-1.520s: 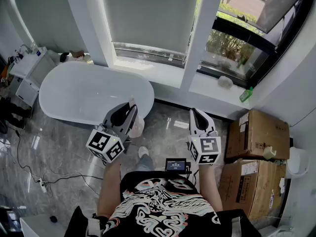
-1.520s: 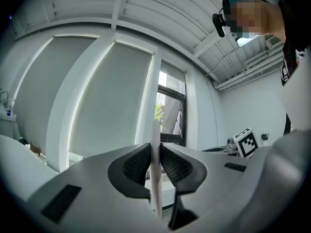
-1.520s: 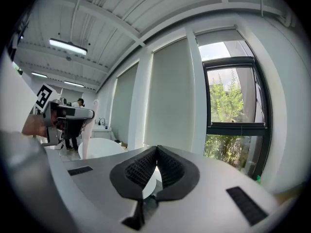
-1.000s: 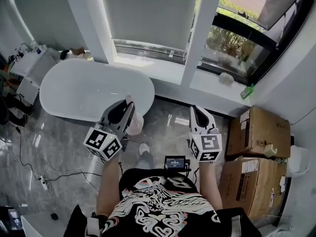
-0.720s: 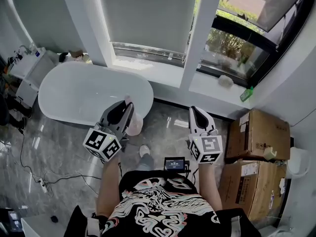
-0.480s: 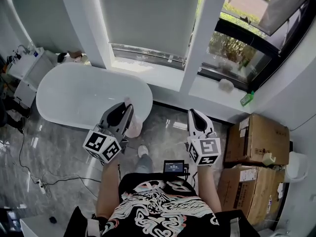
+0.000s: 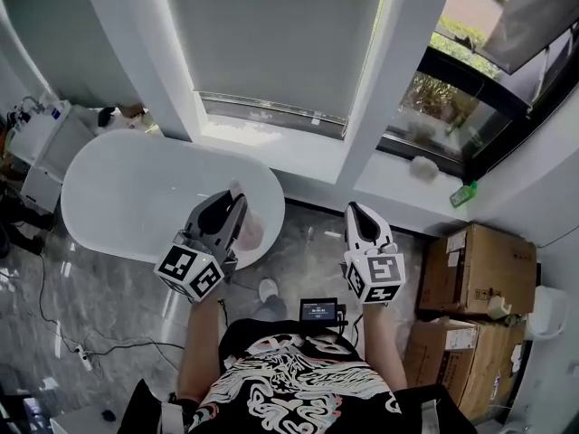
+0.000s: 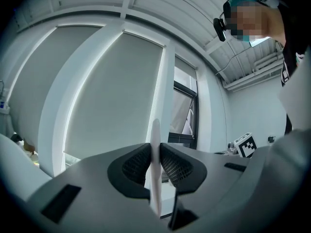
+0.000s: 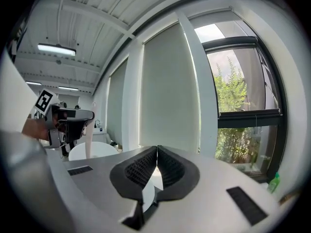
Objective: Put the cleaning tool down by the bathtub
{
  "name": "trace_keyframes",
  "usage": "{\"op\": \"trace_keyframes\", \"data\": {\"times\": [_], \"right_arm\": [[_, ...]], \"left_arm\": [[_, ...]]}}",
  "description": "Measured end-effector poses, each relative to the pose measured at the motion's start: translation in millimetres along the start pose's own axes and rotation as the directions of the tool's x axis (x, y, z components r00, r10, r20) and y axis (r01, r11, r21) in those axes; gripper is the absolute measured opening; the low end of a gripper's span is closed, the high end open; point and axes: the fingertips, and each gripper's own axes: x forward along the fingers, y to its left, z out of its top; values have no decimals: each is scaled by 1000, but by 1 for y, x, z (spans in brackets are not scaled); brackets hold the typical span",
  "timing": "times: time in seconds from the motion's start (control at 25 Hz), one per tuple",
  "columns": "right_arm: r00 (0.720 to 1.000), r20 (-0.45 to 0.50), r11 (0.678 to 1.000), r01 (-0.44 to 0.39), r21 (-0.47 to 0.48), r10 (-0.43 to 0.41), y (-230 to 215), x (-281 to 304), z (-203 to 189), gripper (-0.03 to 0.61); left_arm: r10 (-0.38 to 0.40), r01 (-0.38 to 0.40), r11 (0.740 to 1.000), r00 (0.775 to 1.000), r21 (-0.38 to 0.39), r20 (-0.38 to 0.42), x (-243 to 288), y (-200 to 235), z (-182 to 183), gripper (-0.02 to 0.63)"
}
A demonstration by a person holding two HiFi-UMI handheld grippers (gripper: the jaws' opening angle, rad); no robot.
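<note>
The left gripper (image 7: 233, 208) has its jaws clamped on the cleaning tool (image 8: 155, 144), gripping its thin white handle upright over the near end of the bathtub (image 7: 136, 183). The right gripper (image 7: 355, 213), farther from the bathtub, has its jaws pressed together and empty. Best handling is probably to lower the tool to the floor (image 7: 308, 247) beside the bathtub before letting go.

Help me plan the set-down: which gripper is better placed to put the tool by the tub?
Left. The left gripper is shut on the tool and hangs at the end of the tub; the right gripper is shut, empty and farther from it.
</note>
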Motion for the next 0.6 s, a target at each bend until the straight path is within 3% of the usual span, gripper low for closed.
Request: {"op": "trace_keyframes", "data": {"times": [0.6], "right_arm": [[994,-106,1000,-3,-28,0,20,168,-3,29]], "left_arm": [[-60,59,997,998,-42,-29,87,153,4,78]]}}
